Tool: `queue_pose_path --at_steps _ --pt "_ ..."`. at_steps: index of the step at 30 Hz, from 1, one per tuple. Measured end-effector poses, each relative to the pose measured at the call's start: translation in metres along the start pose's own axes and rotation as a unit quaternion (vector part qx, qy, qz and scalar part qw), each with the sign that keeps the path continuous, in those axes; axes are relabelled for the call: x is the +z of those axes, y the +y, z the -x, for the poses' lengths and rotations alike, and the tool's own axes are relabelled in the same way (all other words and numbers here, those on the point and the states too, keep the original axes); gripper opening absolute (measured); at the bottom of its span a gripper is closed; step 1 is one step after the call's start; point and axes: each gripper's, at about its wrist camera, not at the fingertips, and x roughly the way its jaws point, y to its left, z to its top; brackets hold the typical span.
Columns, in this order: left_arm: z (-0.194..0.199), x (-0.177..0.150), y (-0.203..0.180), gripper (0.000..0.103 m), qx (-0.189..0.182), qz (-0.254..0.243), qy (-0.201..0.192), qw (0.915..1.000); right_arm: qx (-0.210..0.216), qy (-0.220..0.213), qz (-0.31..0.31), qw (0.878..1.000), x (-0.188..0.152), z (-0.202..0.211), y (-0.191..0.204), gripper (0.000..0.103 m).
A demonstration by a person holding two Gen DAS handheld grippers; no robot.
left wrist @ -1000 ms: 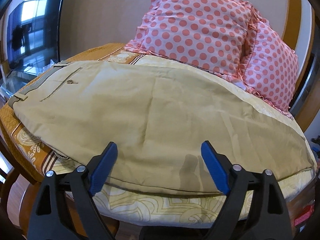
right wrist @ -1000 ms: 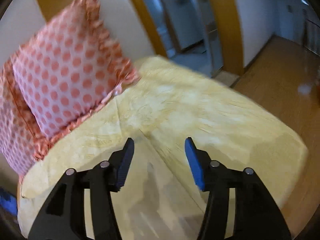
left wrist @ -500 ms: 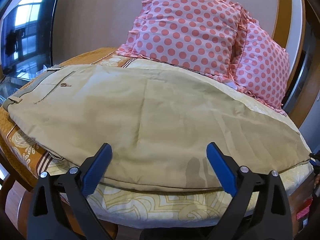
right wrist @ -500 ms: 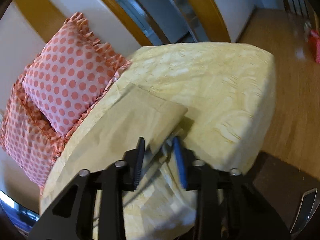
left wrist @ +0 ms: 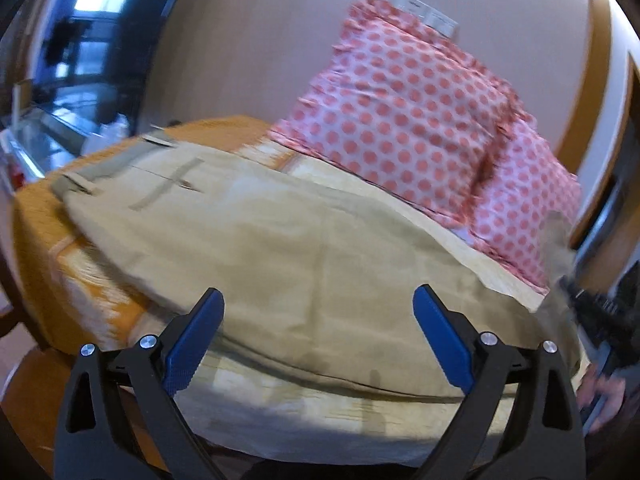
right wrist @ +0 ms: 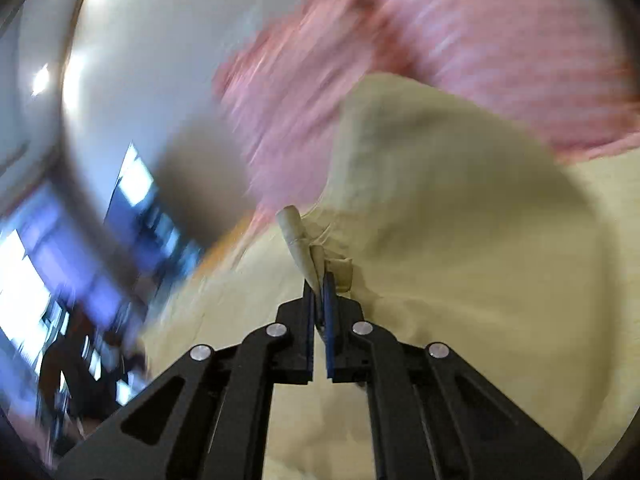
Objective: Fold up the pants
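Note:
Khaki pants [left wrist: 288, 248] lie flat across the bed, waistband and back pocket at the far left, legs running to the right. My left gripper [left wrist: 318, 324] is open and empty, hovering over the near edge of the pants. My right gripper [right wrist: 318, 280] is shut on the hem end of the pants [right wrist: 304, 240], holding bunched khaki cloth lifted off the bed; the leg [right wrist: 440, 208] drapes away behind it. In the left wrist view the lifted cloth and the right gripper [left wrist: 592, 304] show blurred at the far right edge.
Two pink polka-dot pillows [left wrist: 412, 116] lean against the wall behind the pants; they also show blurred in the right wrist view [right wrist: 460, 40]. The yellow-orange patterned bedspread [left wrist: 48, 216] covers the bed. A dark screen [left wrist: 88, 48] stands at the far left.
My right gripper has closed on the pants' hem and lifted it, swinging fast toward the left. My left gripper has risen slightly and tilted, still open.

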Motion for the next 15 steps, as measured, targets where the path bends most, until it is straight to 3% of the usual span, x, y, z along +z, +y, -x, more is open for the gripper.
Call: queue_pose_path --at_steps 1,3,6,8,10,14,15 --pt "0.002 0.002 0.005 0.097 0.014 0.004 0.0 0.9999 0.007 0.052 0.014 0.999 -0.015 -0.033 0.012 0.003" --pt "0.006 0.004 0.02 0.097 0.038 0.018 0.001 0.9991 0.025 0.089 0.01 0.996 -0.032 -0.06 0.02 0.004" --pt "0.014 0.009 0.04 0.097 0.064 0.034 -0.009 0.9973 0.024 0.083 0.033 0.996 -0.039 -0.067 0.037 0.004" --pt "0.017 0.012 0.052 0.097 0.076 0.043 -0.015 0.9961 0.024 0.1 0.071 0.992 -0.045 -0.066 0.047 0.016" --pt "0.018 0.016 0.064 0.097 0.084 0.055 -0.018 0.9948 0.037 0.127 0.123 0.984 -0.057 -0.067 0.063 0.041" --pt "0.018 0.021 0.084 0.097 0.093 0.082 -0.021 0.992 0.027 0.089 0.146 0.985 -0.052 -0.064 0.072 0.06" --pt "0.017 0.022 0.089 0.097 0.092 0.089 -0.021 0.9916 0.027 0.099 0.136 0.985 -0.052 -0.069 0.069 0.062"
